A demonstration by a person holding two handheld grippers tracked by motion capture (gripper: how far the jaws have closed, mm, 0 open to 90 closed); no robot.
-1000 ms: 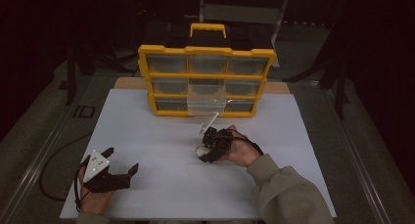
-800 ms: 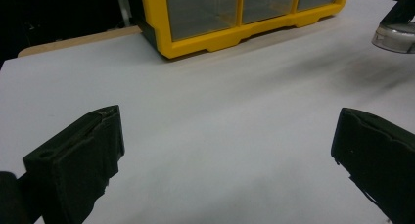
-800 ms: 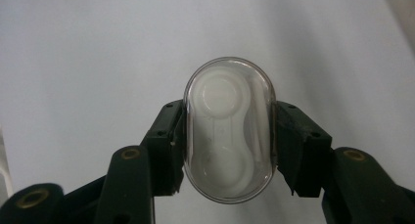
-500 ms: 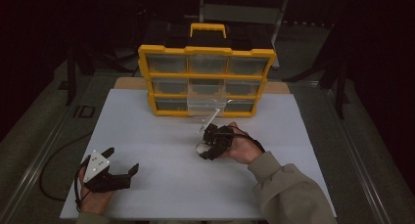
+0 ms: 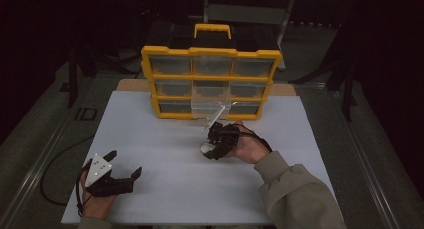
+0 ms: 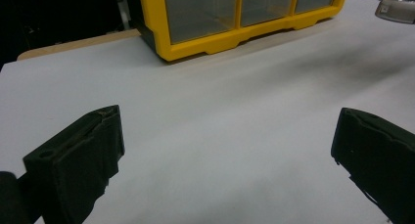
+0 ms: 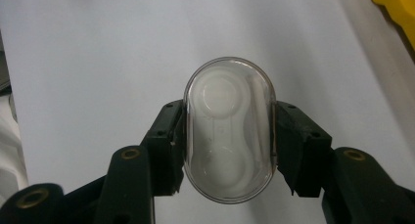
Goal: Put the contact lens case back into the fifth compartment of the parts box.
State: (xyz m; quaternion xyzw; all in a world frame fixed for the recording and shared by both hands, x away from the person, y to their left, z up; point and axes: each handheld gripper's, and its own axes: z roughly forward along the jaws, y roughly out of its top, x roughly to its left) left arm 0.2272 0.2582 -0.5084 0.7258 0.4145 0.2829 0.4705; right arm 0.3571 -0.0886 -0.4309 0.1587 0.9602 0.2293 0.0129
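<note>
A yellow organizer (image 5: 211, 81) with clear drawers stands at the back of the white table (image 5: 160, 144); its bottom middle drawer (image 5: 210, 109) is pulled out. My right gripper (image 5: 214, 145) hovers in front of that drawer, shut on a clear oval plastic case (image 7: 228, 128) with white round insets; both jaws press its long sides. The case (image 5: 206, 148) shows as a pale spot at the gripper's tip. My left gripper (image 5: 124, 165) rests near the front left corner, wide open, nothing between its jaws. The organizer's lower corner (image 6: 235, 18) lies ahead of it.
A chair (image 5: 245, 11) stands in the dark behind the organizer. A black cable (image 5: 55, 161) trails off the table's left side. A wooden board edge (image 5: 131, 85) shows beside the organizer. Bare white surface (image 6: 235, 111) stretches between the two grippers.
The right gripper with the clear case has shifted slightly, staying in front of the open drawer. The left gripper has not moved.
</note>
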